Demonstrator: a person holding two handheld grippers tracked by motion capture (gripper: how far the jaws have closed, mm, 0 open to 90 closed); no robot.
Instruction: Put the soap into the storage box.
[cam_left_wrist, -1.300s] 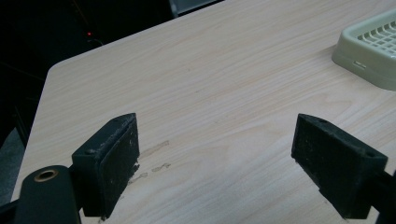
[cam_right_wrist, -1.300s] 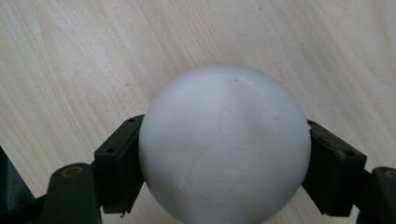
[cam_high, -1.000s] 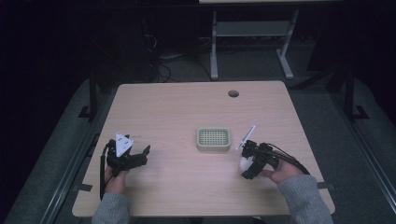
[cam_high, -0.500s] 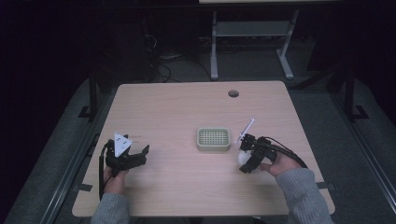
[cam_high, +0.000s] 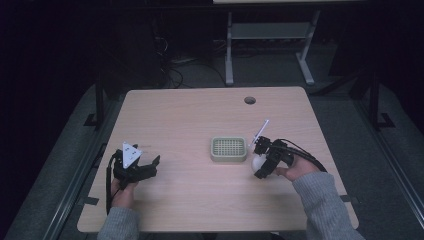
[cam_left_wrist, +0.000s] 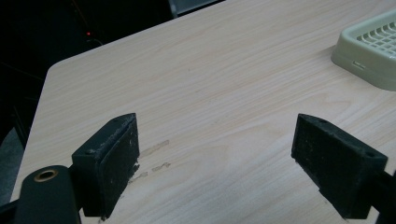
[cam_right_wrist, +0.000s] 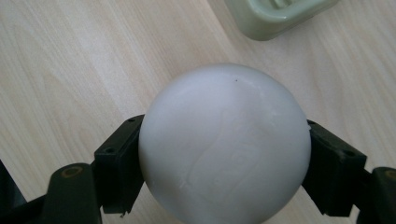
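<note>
Right gripper view: the right hand-held gripper is clamped on a white ball, one black jaw pressed to each side of it.
Ball: it sits between those jaws, just above the table; whether it touches the wood cannot be told.
Progress: the pick-up looks done, judging by the firm hold; the placing appears still ahead, since the ball is not yet in the tray.
Tray: a pale green slotted tray lies just beyond the ball, ahead of the jaw tips and apart from them.
Left gripper view: the left hand-held gripper is spread wide with nothing between its jaws, resting low over bare wood; the same tray's corner lies well ahead and off to one side.
High view: right hand-held gripper and ball sit just beside the tray; left hand-held gripper is well apart from both.
</note>
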